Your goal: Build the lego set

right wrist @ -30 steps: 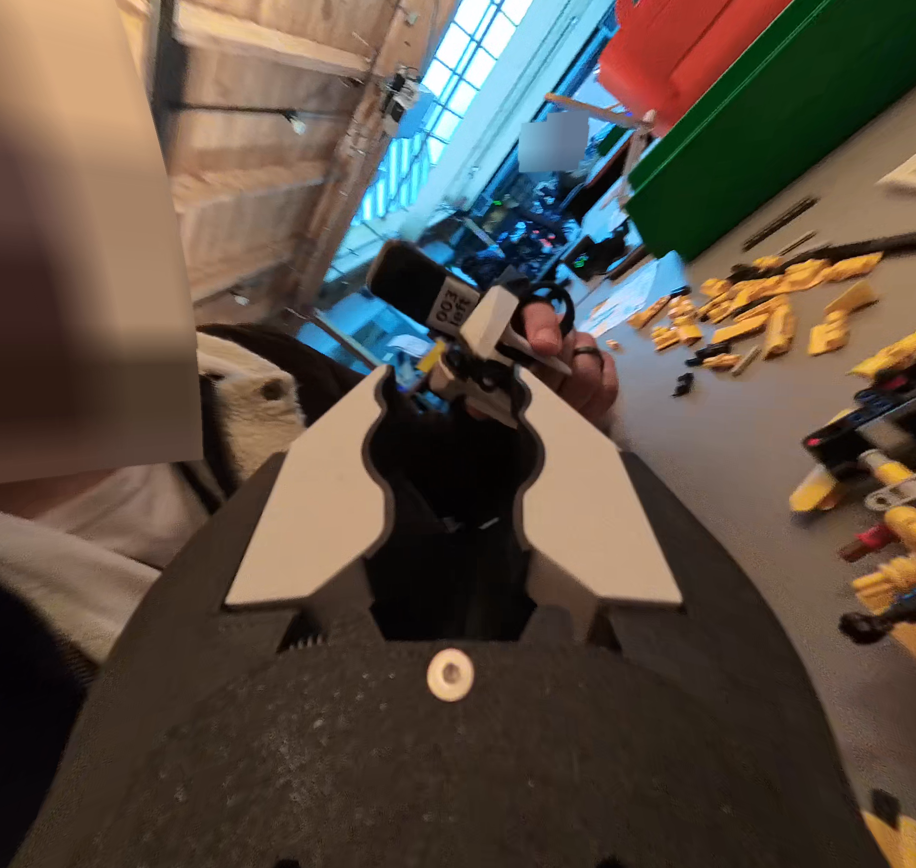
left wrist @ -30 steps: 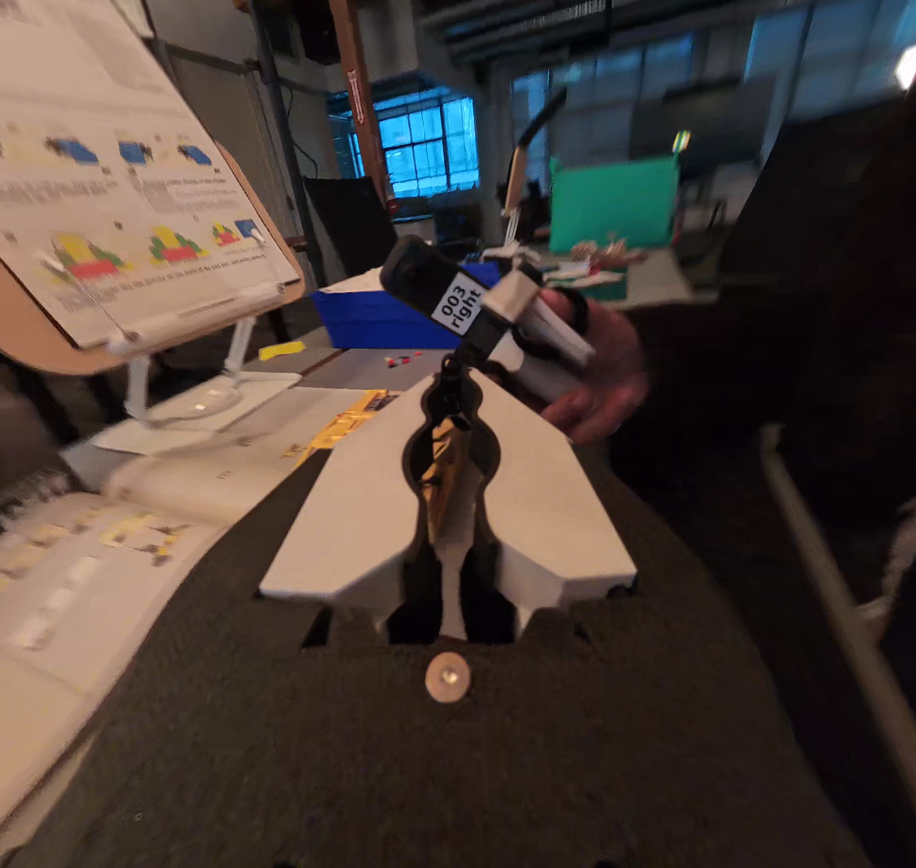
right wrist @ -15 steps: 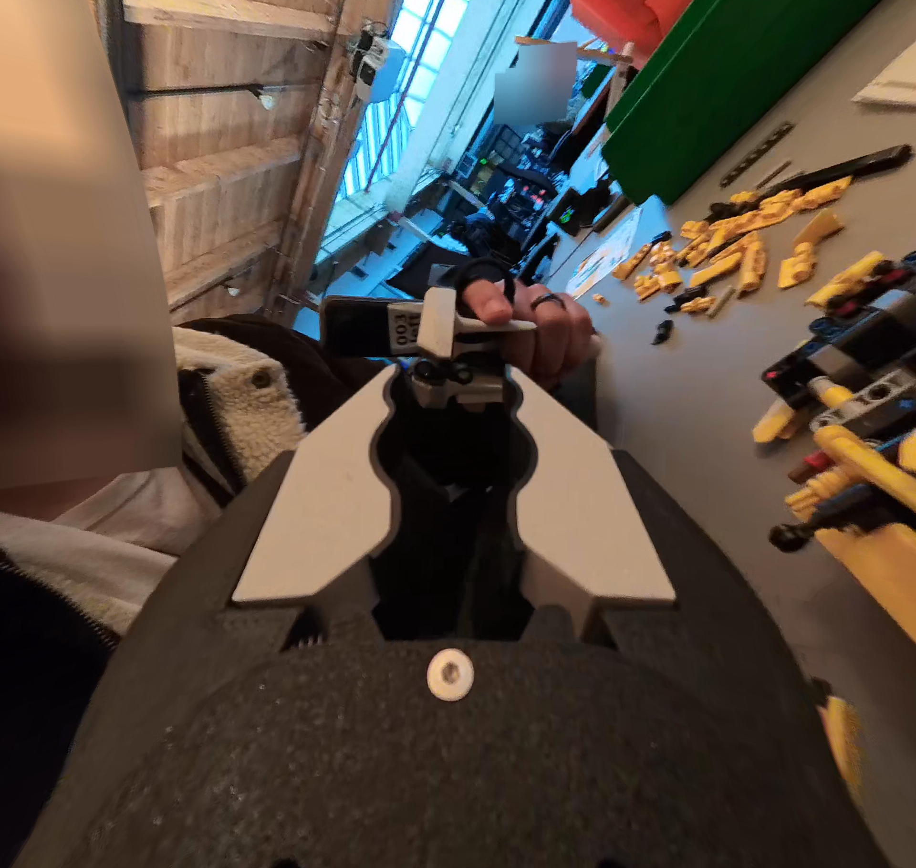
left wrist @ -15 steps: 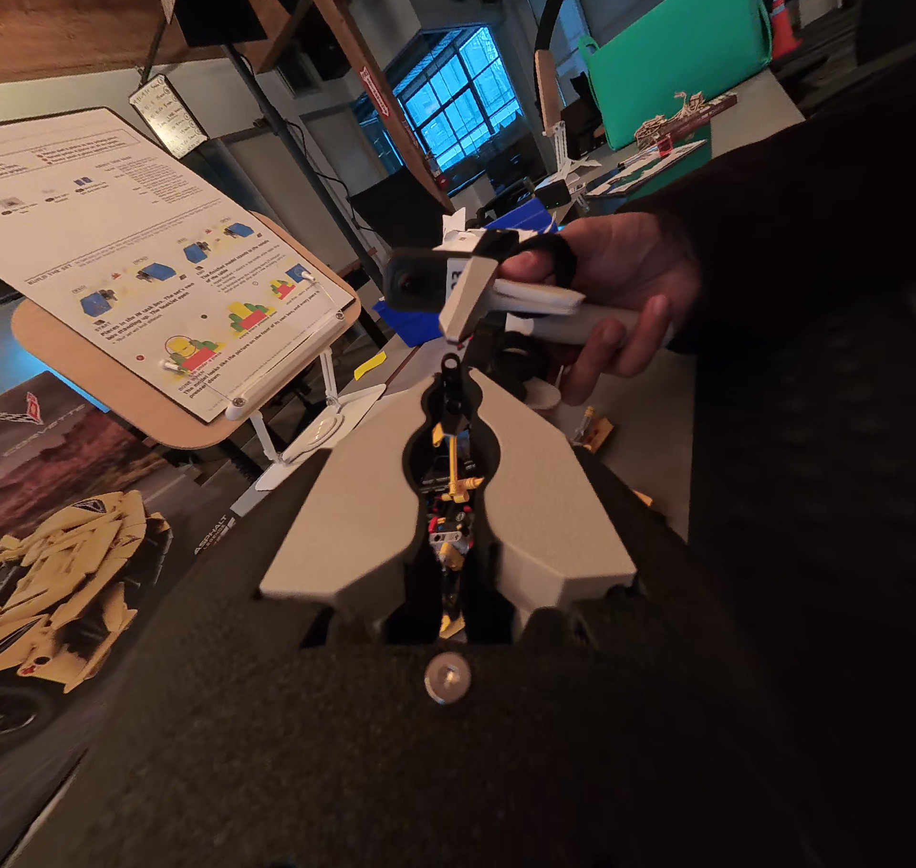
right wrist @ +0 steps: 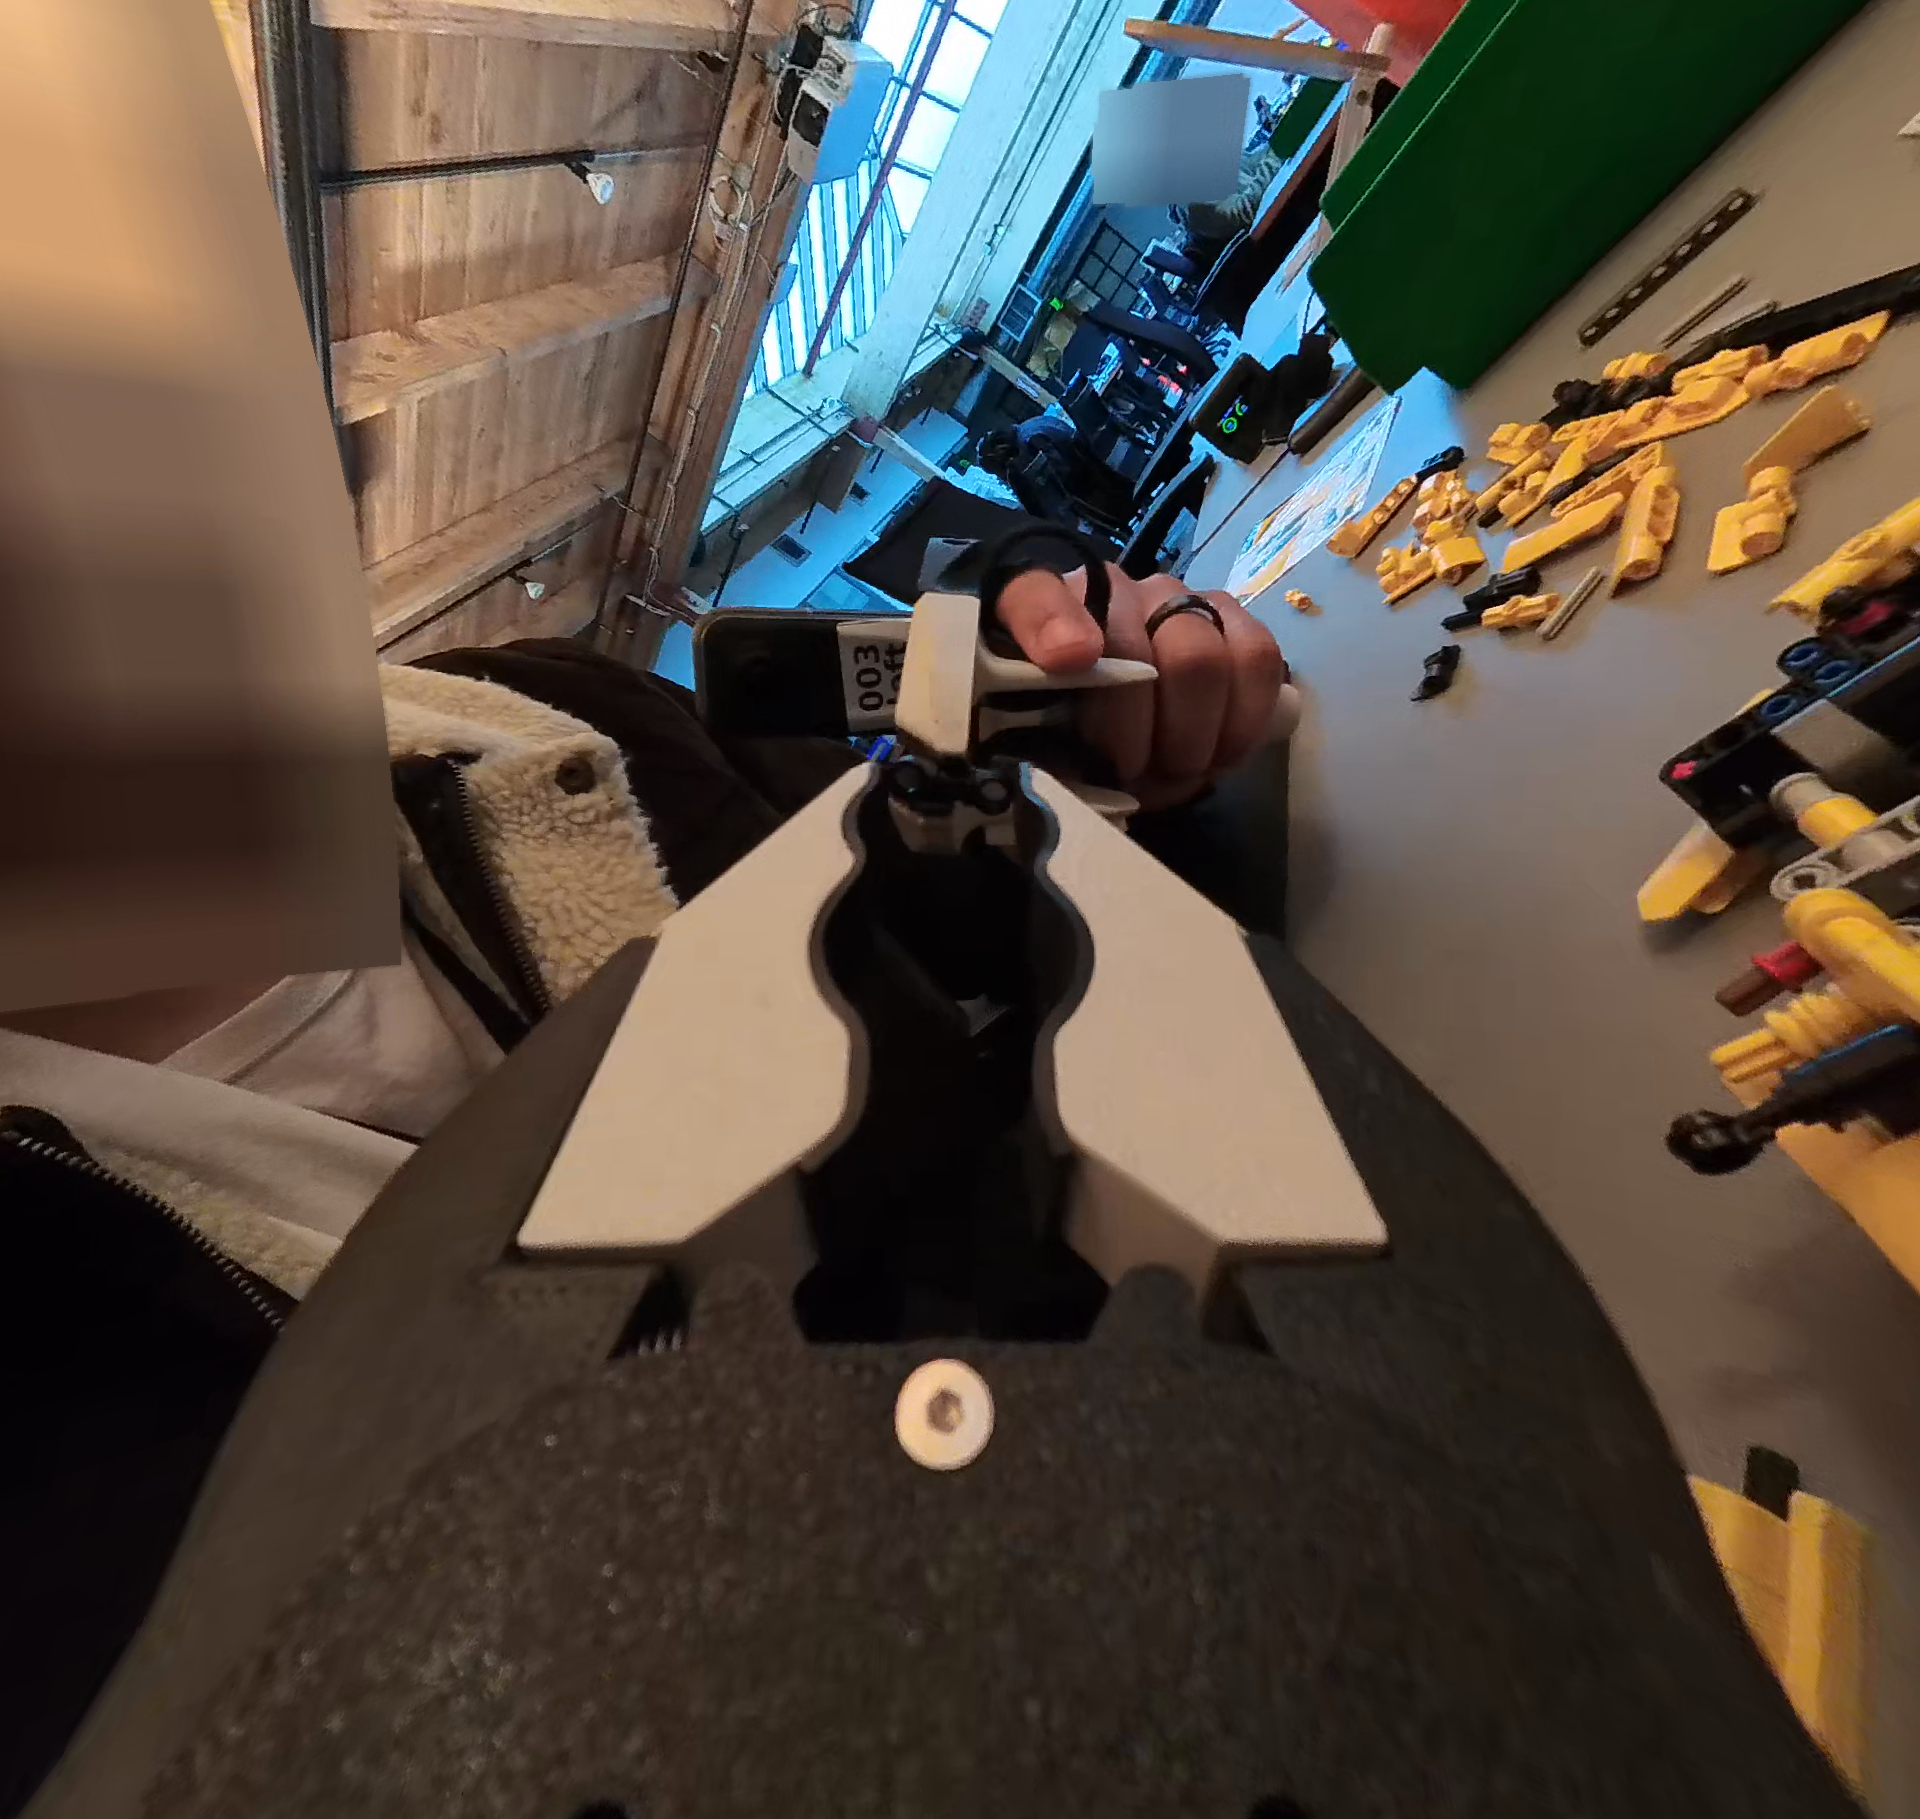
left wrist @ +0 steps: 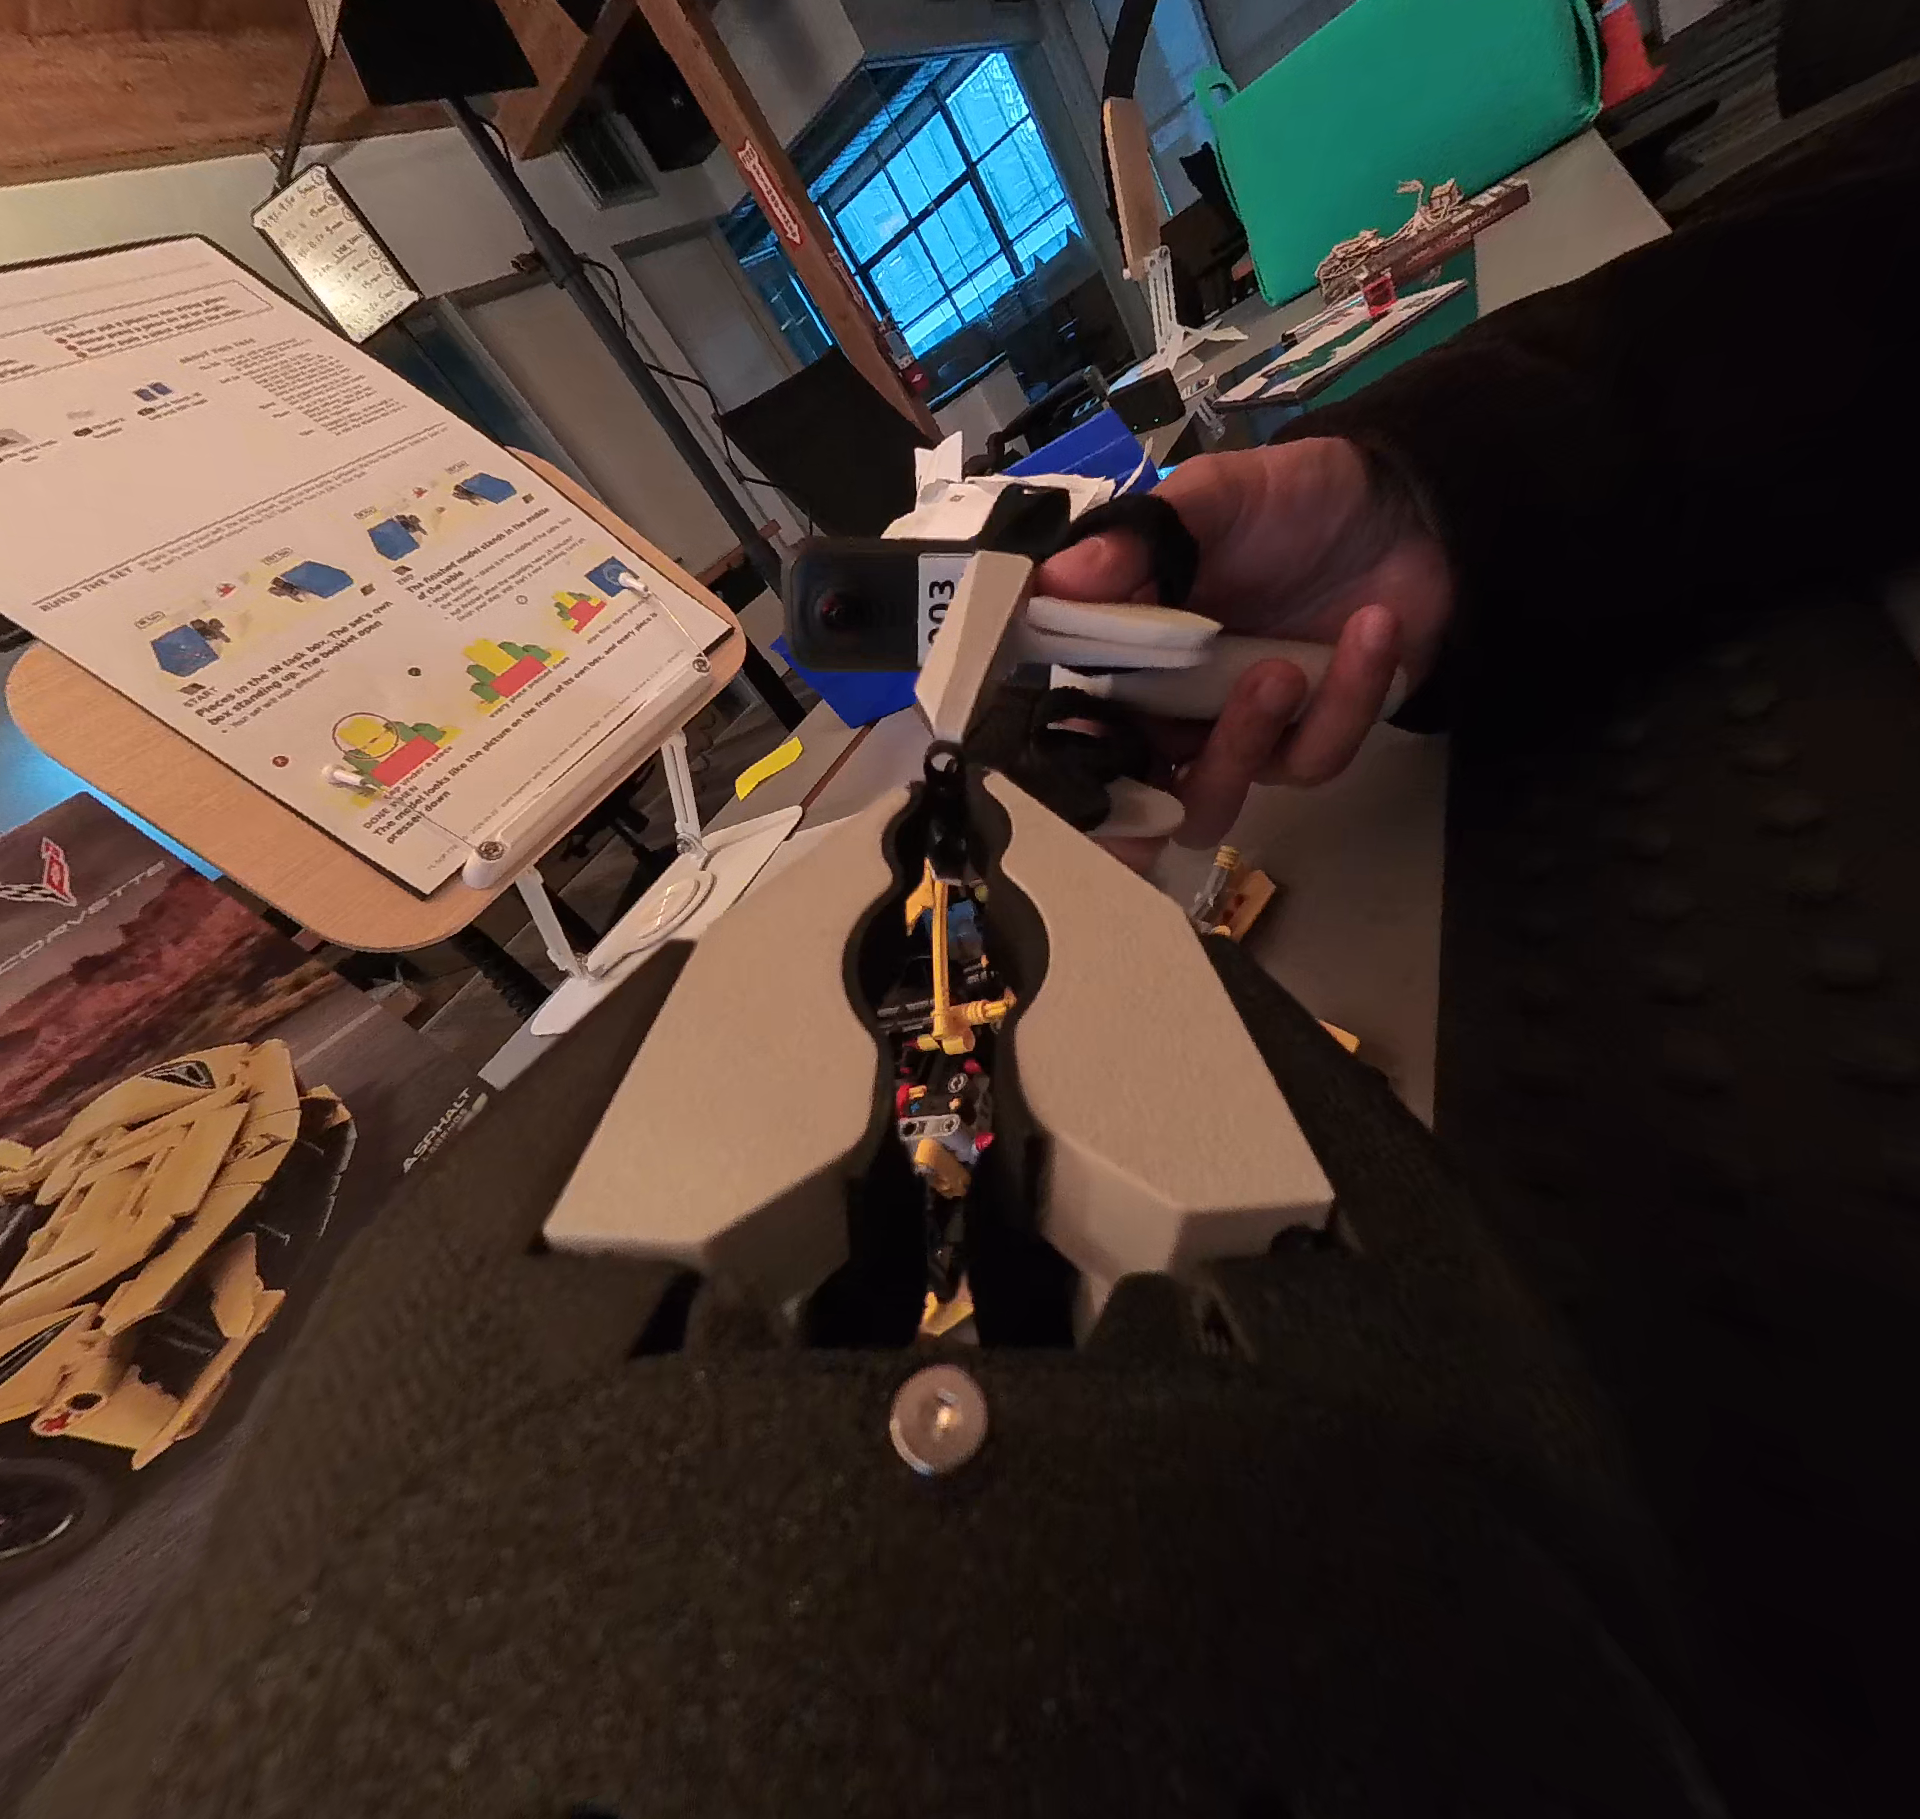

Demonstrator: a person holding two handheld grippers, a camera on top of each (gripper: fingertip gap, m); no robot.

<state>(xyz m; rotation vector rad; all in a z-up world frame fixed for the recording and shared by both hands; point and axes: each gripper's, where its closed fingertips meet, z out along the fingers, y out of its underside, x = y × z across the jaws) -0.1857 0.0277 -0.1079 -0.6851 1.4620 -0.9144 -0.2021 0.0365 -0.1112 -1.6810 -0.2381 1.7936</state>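
My left gripper (left wrist: 943,813) and right gripper (right wrist: 948,801) meet tip to tip in the air above the table. A small grey lego piece with black pins (right wrist: 940,819) sits between the right fingers. It shows as a thin black part (left wrist: 943,782) pinched in the nearly closed left fingers. The right gripper also shows in the left wrist view (left wrist: 961,647), held by a hand (left wrist: 1309,616). The left gripper also shows in the right wrist view (right wrist: 935,678), held by a hand (right wrist: 1174,678). A partly built yellow and black model (right wrist: 1808,834) lies on the grey table (right wrist: 1507,834).
Several loose yellow pieces (right wrist: 1558,502) lie farther back beside a green bin (right wrist: 1610,159). An instruction sheet on a stand (left wrist: 312,606) and the set's box with a yellow car (left wrist: 135,1229) are at the left. The person's fleece-lined jacket (right wrist: 520,834) is close behind. The tips of both grippers are at nearly the same place.
Both grippers have turned together while staying tip to tip. The opposite gripper now looks level instead of tilted. The left view has swung so the box shows.
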